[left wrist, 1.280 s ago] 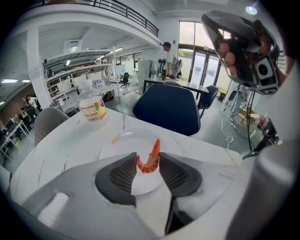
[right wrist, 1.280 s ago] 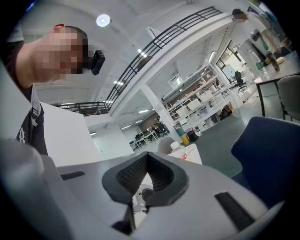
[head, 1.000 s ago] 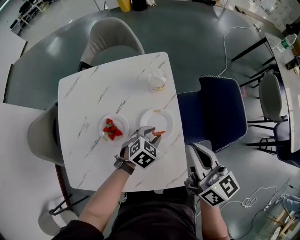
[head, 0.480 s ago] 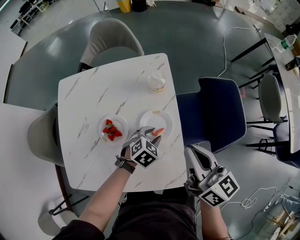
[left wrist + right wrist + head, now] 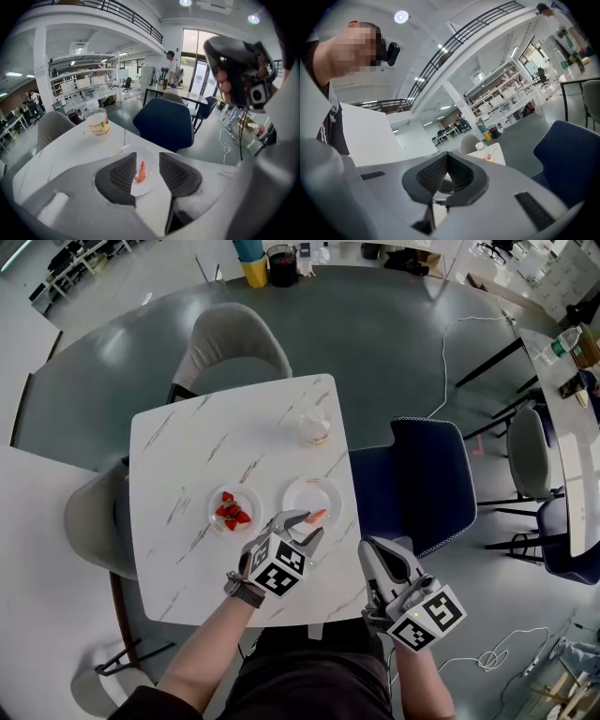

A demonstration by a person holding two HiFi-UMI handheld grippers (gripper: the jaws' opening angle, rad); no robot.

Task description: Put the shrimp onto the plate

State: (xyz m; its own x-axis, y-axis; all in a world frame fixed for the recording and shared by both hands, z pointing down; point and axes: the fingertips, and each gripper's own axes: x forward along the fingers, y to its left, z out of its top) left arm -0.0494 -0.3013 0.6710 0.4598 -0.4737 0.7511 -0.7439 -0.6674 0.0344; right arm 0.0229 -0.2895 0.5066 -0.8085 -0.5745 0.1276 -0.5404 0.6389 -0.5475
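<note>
An orange shrimp [image 5: 319,515] [image 5: 140,172] lies on the near edge of a white plate [image 5: 309,493] [image 5: 146,186] at the right side of the marble table [image 5: 206,446]. My left gripper [image 5: 305,527] [image 5: 147,158] hovers just short of it, over the table. Its jaws stand open and nothing is between them; the shrimp shows beyond the gap. Off the table's near right corner, over my lap, my right gripper [image 5: 382,563] [image 5: 446,159] is shut and empty.
A small dish [image 5: 233,510] with red pieces sits left of the plate. A lidded jar [image 5: 314,427] [image 5: 97,123] stands further back on the table. A blue chair [image 5: 427,474] is at the table's right, and grey chairs stand behind [image 5: 234,334] and to the left [image 5: 89,521].
My left gripper has drawn back a little toward me, so the shrimp now lies apart from its tips on the plate. The head view has shifted. The right gripper stays put.
</note>
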